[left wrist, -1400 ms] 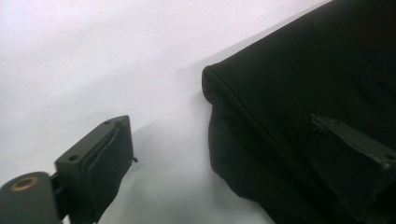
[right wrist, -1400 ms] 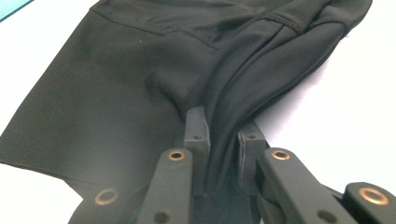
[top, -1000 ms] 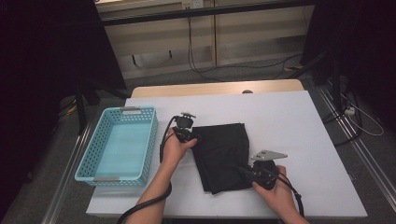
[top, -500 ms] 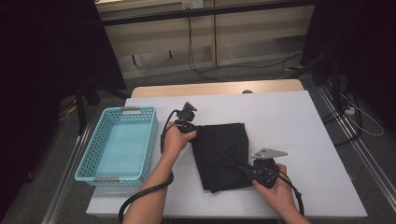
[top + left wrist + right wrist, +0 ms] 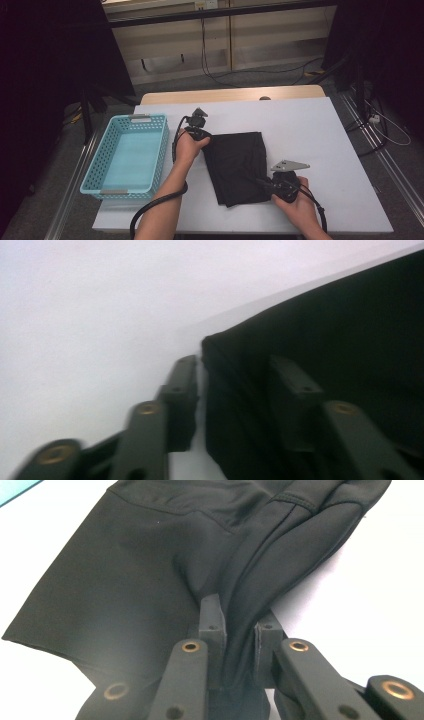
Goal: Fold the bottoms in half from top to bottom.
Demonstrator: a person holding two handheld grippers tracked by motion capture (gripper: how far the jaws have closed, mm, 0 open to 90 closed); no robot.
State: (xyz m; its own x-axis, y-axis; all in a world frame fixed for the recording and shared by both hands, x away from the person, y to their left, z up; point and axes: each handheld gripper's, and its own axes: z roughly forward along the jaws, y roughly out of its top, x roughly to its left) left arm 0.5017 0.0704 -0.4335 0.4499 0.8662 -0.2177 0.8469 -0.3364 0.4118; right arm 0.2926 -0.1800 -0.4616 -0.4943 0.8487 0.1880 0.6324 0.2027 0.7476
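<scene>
A blue basket (image 5: 125,152) sits at the table's (image 5: 340,150) left edge, just beside the left hand's forearm. The left gripper (image 5: 202,139) meets the far left corner of the black cloth (image 5: 237,165); its jaws have just been opening — one on the cloth, one on bare table, not pinching. The cloth lies folded mid-table, long axis running from near edge to far edge, tilted slightly. The right gripper (image 5: 235,630) clamps a fold at its near right edge — wide bare table lies to the right.
</scene>
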